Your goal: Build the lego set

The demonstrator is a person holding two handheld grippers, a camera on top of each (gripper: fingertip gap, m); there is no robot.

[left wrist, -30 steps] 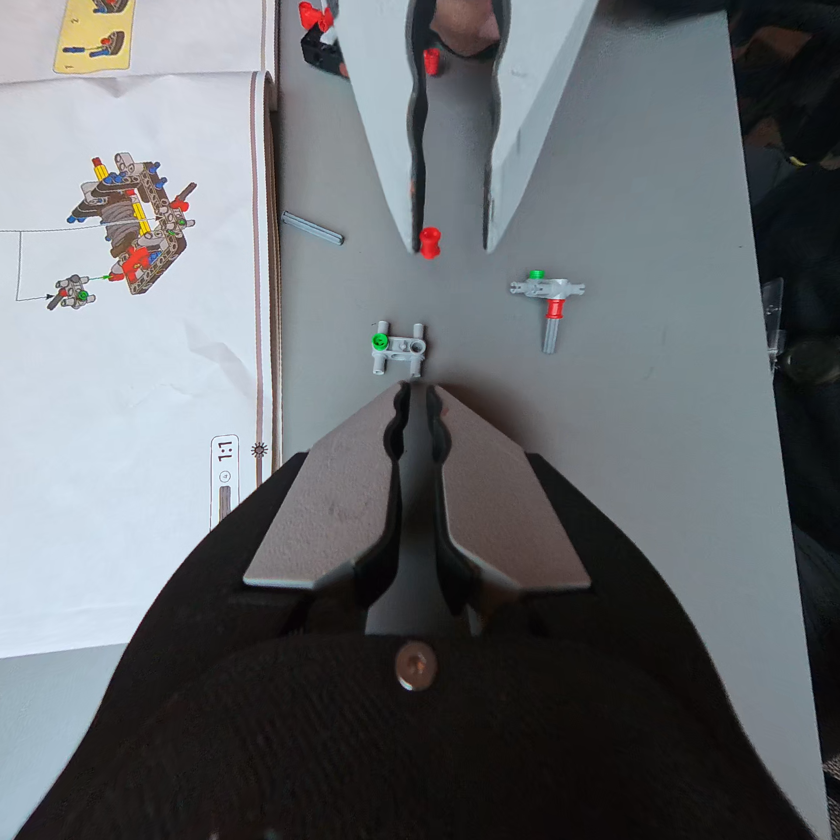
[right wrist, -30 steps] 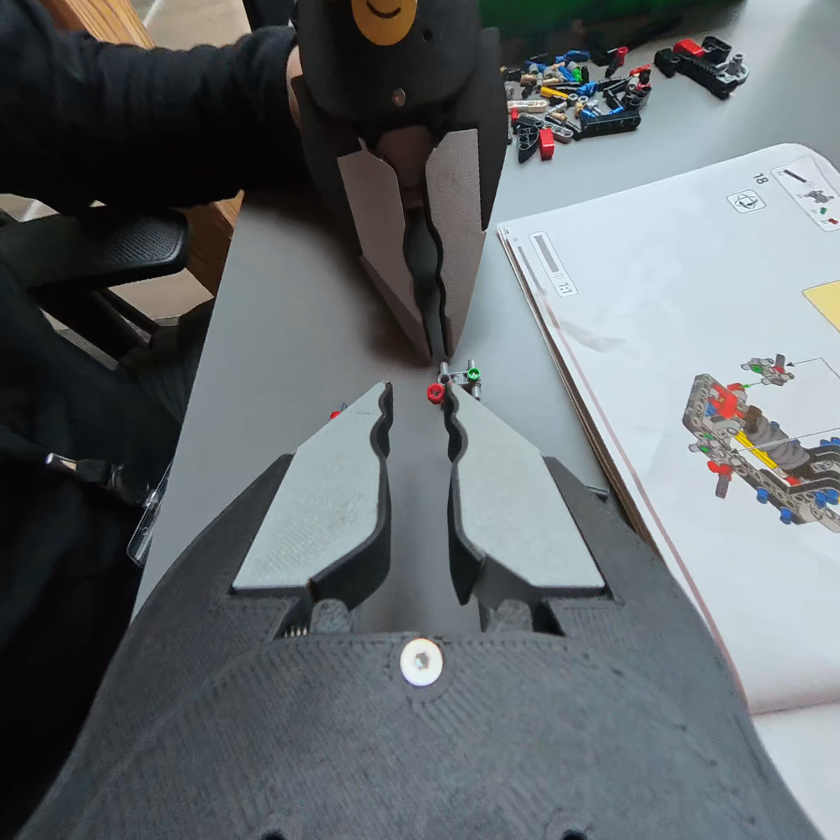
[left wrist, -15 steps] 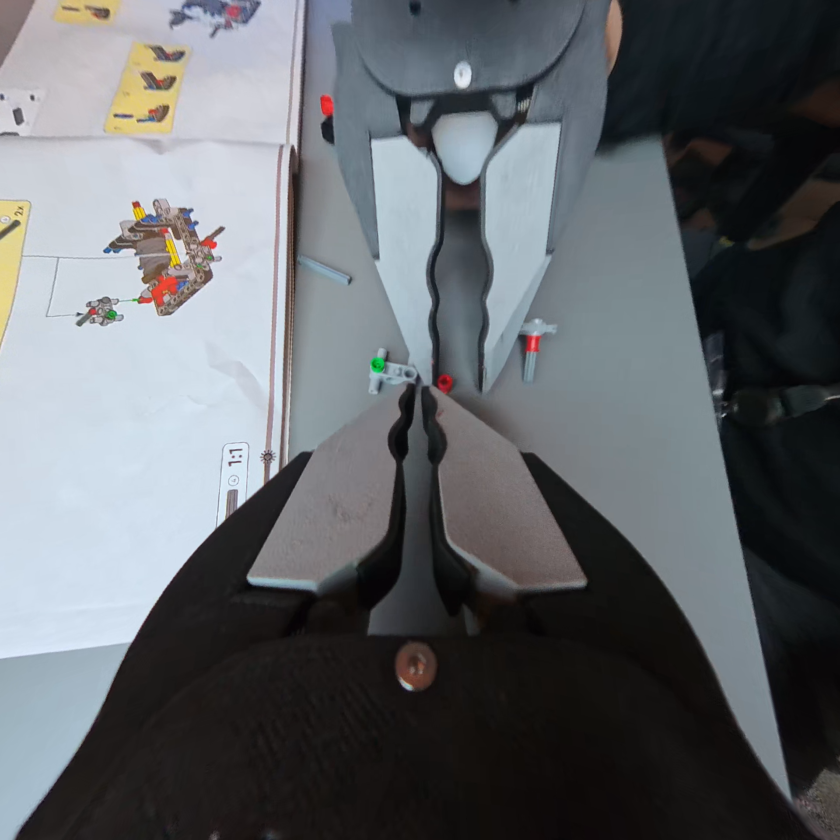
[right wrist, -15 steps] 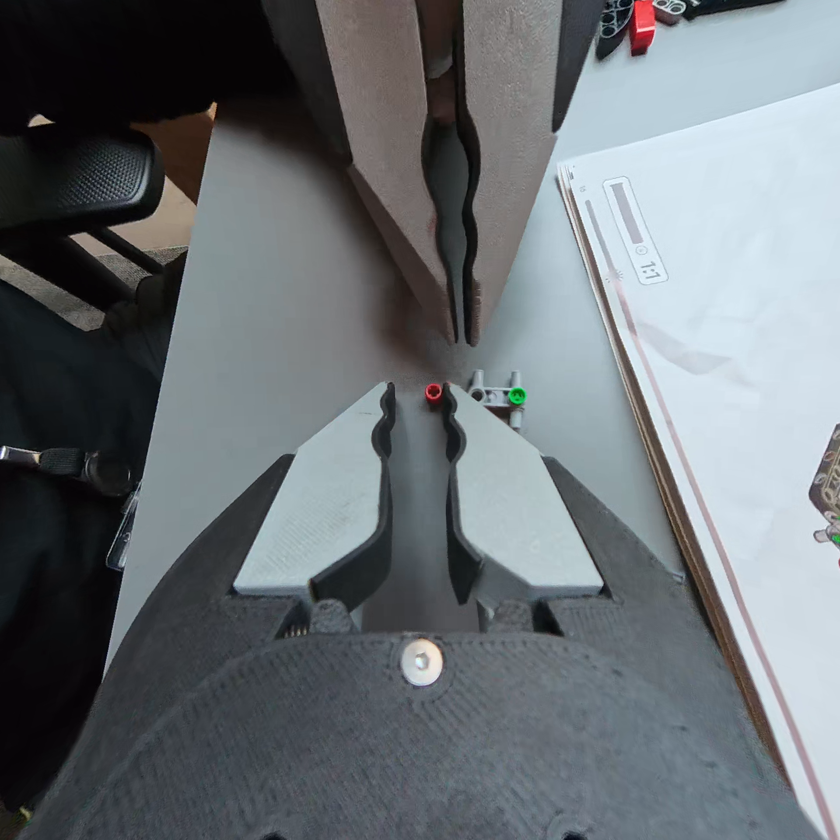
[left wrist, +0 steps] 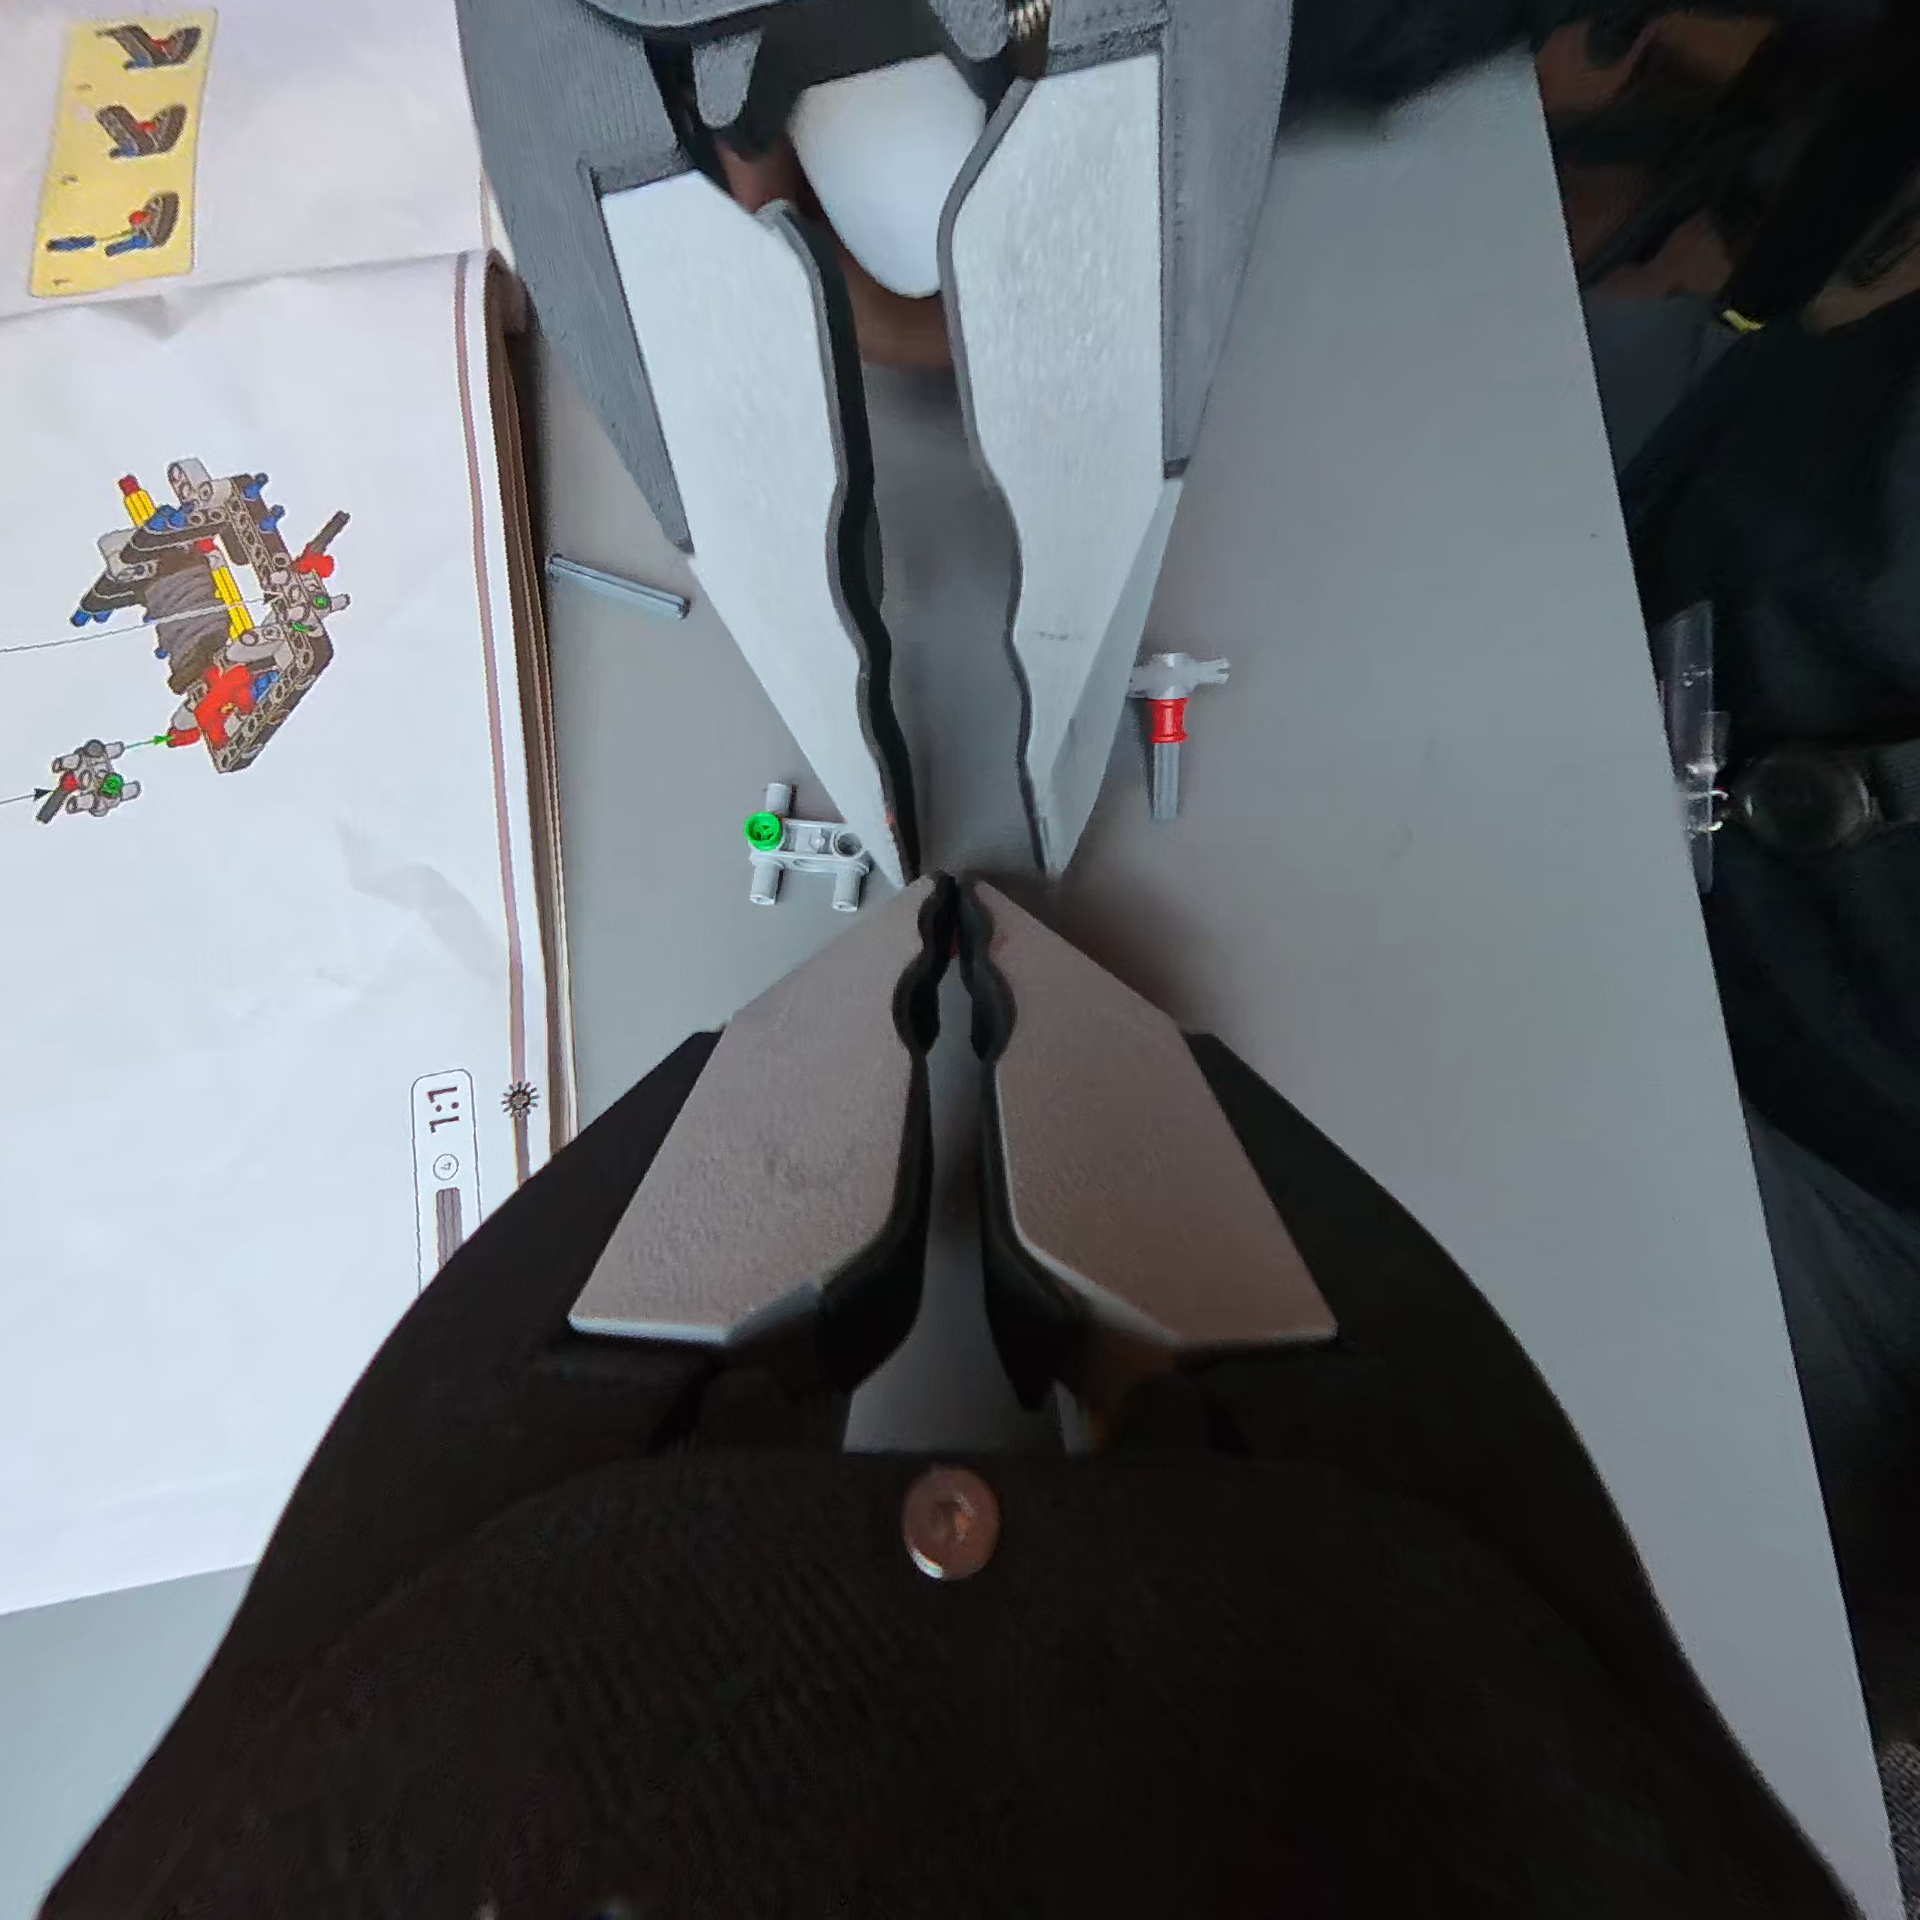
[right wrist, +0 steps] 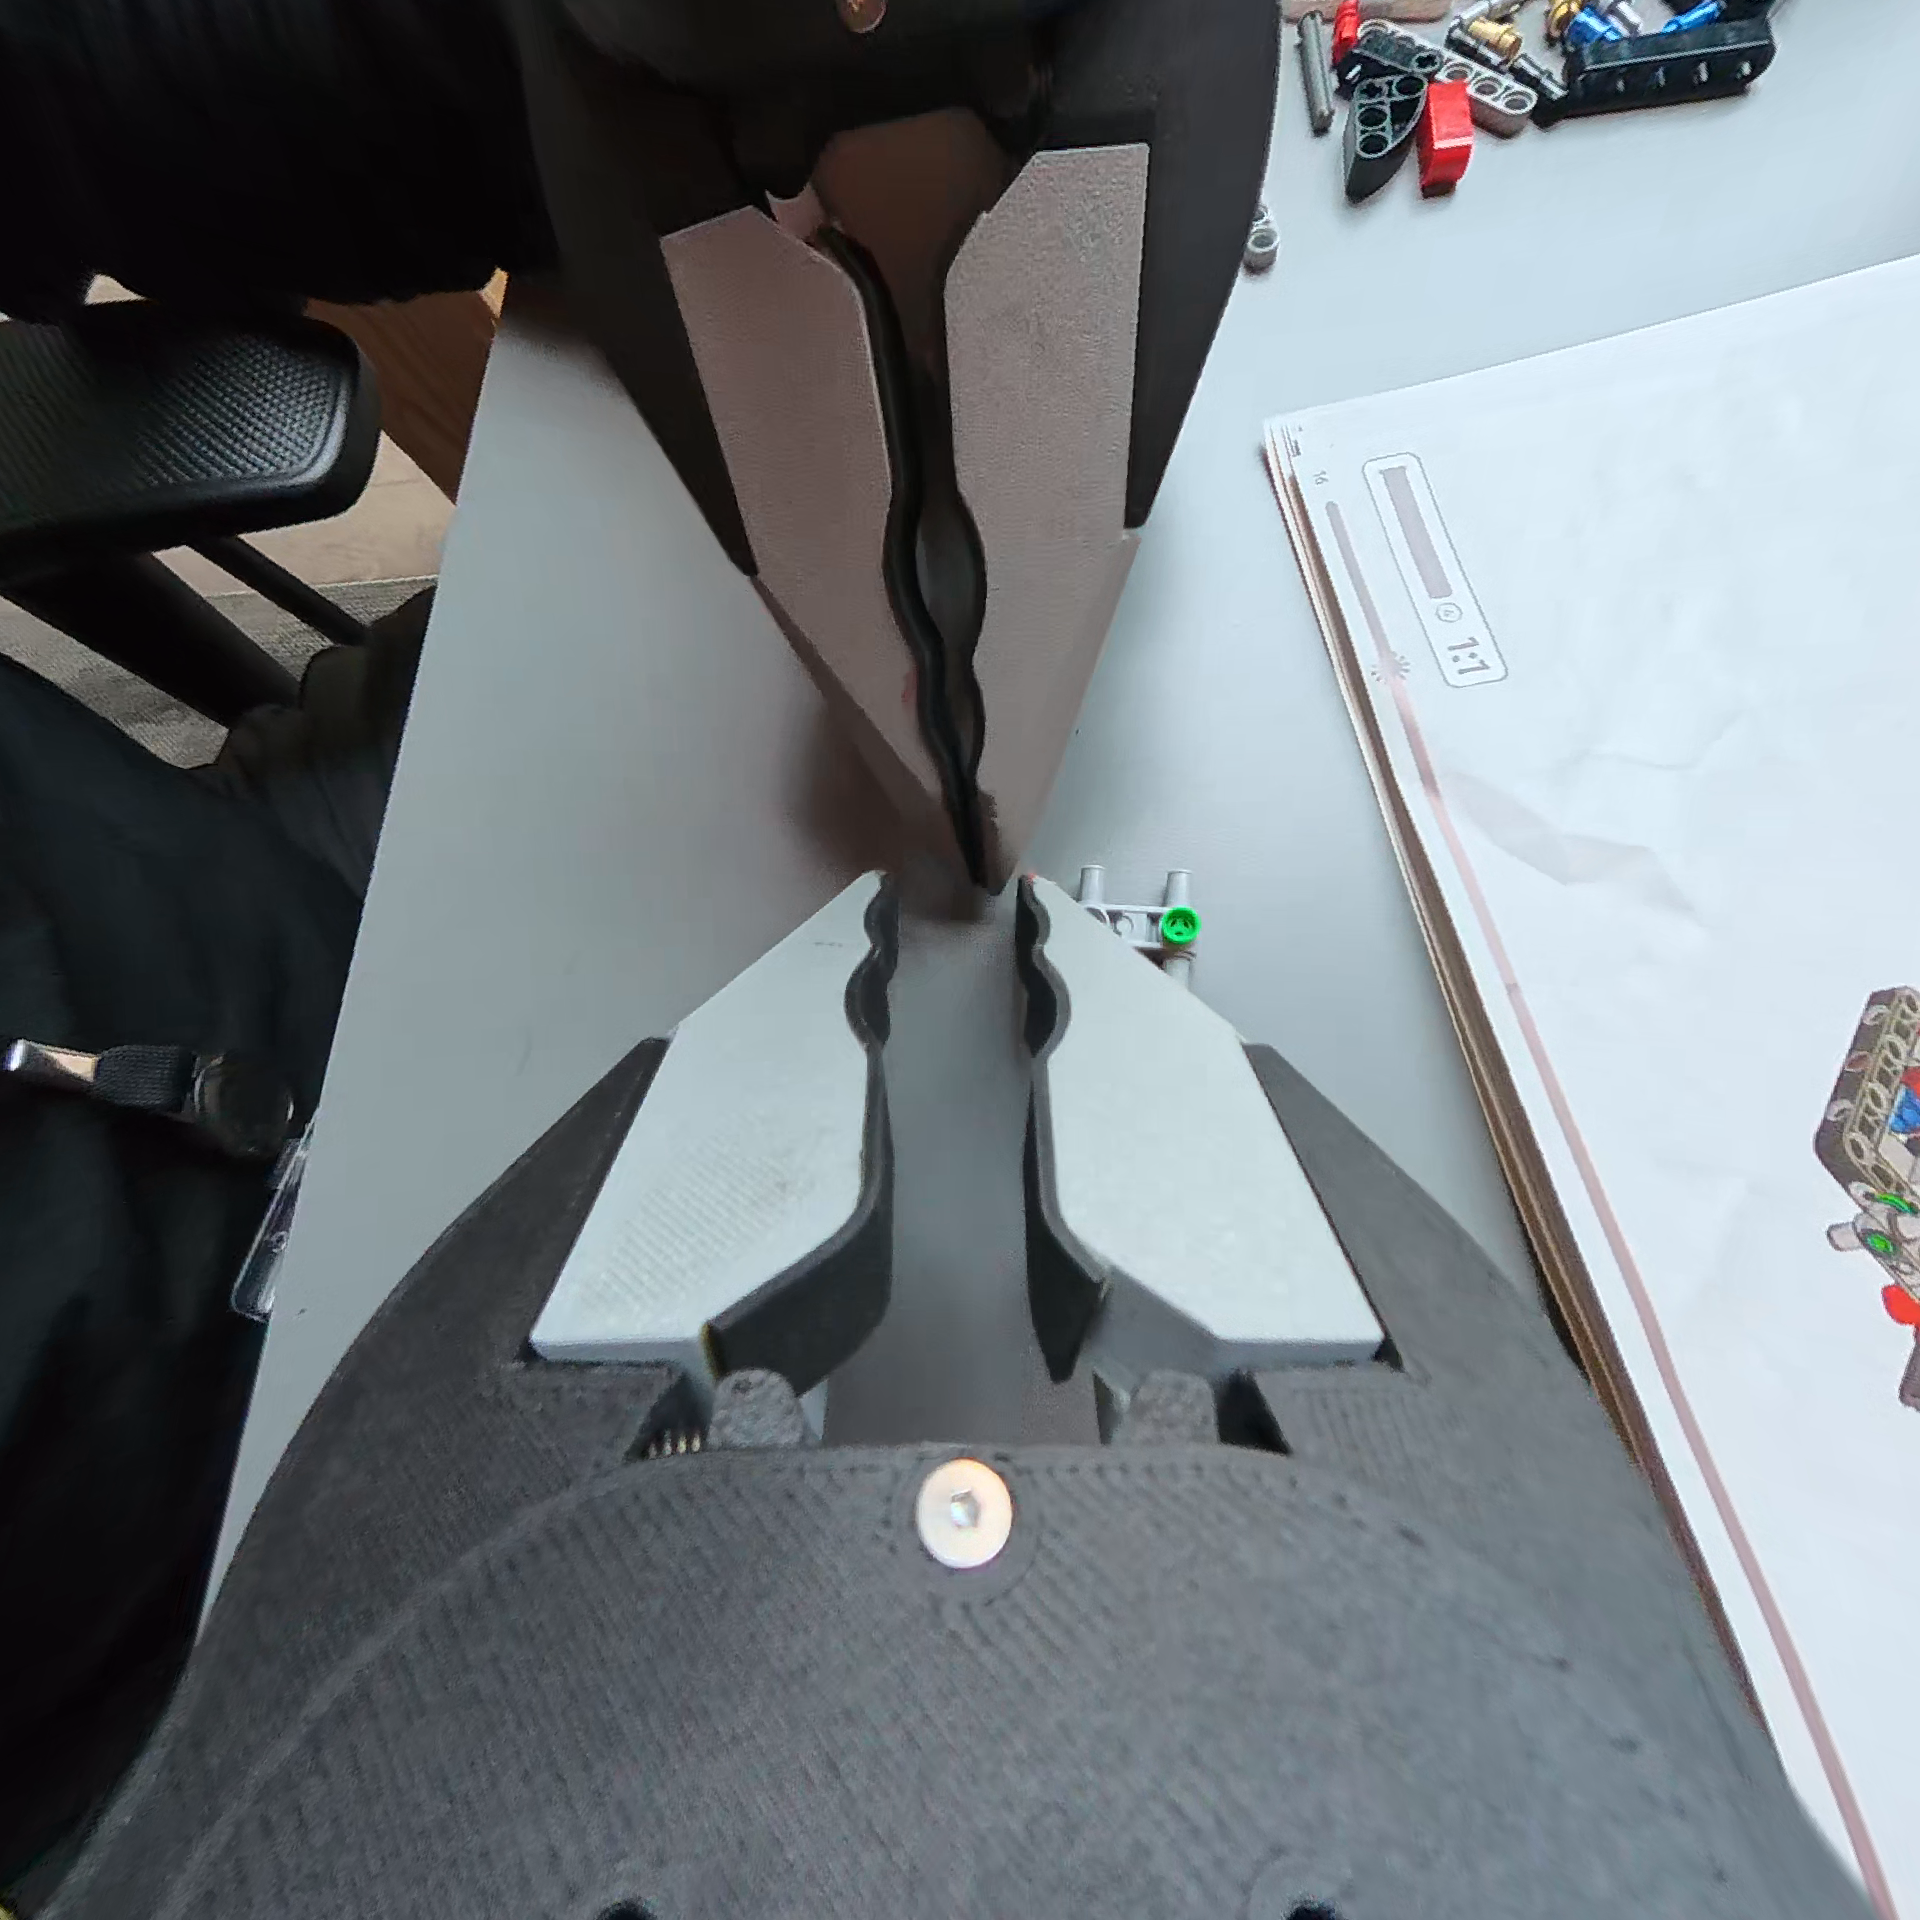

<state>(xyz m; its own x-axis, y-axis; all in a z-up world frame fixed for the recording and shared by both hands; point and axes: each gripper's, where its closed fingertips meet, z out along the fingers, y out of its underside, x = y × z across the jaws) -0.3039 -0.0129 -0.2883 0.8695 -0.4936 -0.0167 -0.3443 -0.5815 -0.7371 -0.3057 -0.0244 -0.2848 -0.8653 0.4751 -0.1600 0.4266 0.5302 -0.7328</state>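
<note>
- Left gripper (left wrist: 948, 891), tips pressed nearly together; any grip is hidden.
- Right gripper (right wrist: 951, 896) gapes open, tip-to-tip.
- Small grey connector piece with green pin (left wrist: 805, 847) lies just left of the tips.

matt grey table (left wrist: 1351, 935), paper booklet (left wrist: 260, 987) (creased)

You have a small light-grey plastic connector with two pegs and a green pin (left wrist: 805, 844) lying flat on the grey tabletop, just beside the booklet. Well apart lies a grey axle piece with a red bush (left wrist: 1170, 727), flat too. A thin grey axle rod (left wrist: 617, 601) lies farther up, near the booklet's edge.
</note>
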